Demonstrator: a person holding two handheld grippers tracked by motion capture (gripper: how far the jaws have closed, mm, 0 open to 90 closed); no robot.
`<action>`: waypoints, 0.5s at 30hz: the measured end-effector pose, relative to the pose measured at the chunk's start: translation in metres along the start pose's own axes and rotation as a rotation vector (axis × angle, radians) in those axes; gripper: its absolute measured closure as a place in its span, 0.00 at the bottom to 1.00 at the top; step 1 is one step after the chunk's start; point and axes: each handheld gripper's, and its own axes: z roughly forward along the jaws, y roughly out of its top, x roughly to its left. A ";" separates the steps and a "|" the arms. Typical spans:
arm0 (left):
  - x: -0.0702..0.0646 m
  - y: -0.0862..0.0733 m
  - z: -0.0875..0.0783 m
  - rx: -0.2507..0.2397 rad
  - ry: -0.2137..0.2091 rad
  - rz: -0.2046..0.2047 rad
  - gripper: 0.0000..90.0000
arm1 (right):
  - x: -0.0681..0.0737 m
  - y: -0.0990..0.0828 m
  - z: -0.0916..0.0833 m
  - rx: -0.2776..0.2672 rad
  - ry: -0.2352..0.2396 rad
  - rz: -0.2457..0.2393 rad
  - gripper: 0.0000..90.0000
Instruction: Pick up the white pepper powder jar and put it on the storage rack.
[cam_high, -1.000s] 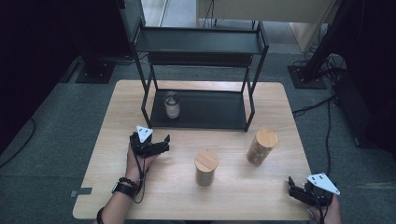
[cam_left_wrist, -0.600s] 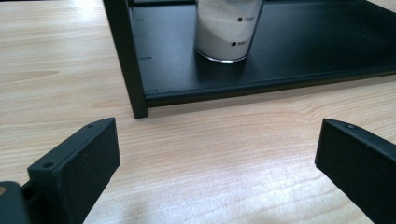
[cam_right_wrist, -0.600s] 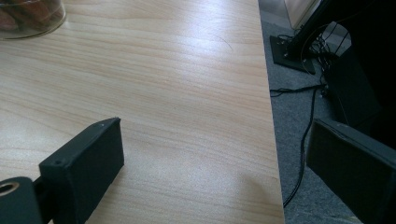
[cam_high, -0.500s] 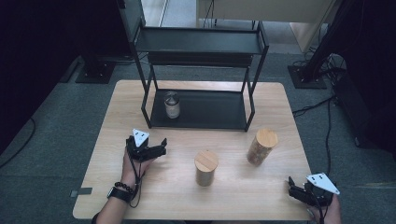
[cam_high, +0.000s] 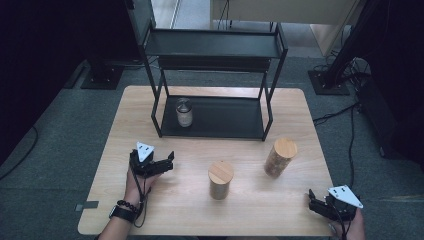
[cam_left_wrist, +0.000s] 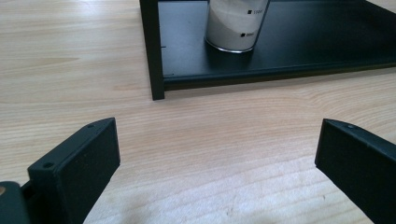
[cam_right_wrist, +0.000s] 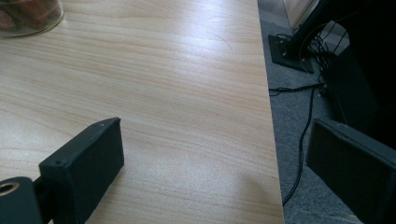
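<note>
My left gripper (cam_high: 170, 163) hovers over the left half of the wooden table (cam_high: 165, 210), its jaws pointing right and open with nothing between them. In the left gripper view its jaws (cam_left_wrist: 217, 154) stand wide apart, facing the black rack's lower shelf (cam_left_wrist: 289, 51) and a glass jar (cam_left_wrist: 233, 25) with pale contents. My right gripper (cam_high: 311, 201) rests at the table's near right corner, open and holding nothing (cam_right_wrist: 215, 158). Two wooden-lidded jars stand on the table, one in the middle (cam_high: 221, 180) and one to the right (cam_high: 280, 157).
The black two-tier rack (cam_high: 215, 47) stands at the back of the table with the glass jar (cam_high: 184, 112) on its lower shelf. The table's right edge (cam_right_wrist: 273, 154) runs between my right jaws, with grey carpet and cables (cam_right_wrist: 303, 121) beyond.
My left gripper has drawn back toward the near edge and slightly left, still open. The right gripper and the jars have not moved.
</note>
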 end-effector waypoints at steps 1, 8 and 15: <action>0.000 0.000 -0.001 0.001 0.000 0.004 0.00 | 0.000 0.000 0.000 0.000 0.000 0.000 0.05; 0.004 -0.004 -0.008 0.000 -0.002 0.005 0.00 | 0.000 0.000 0.000 0.000 -0.003 0.001 0.05; 0.010 -0.007 -0.015 0.002 -0.001 0.000 0.00 | 0.000 0.000 0.000 0.000 -0.004 -0.001 0.05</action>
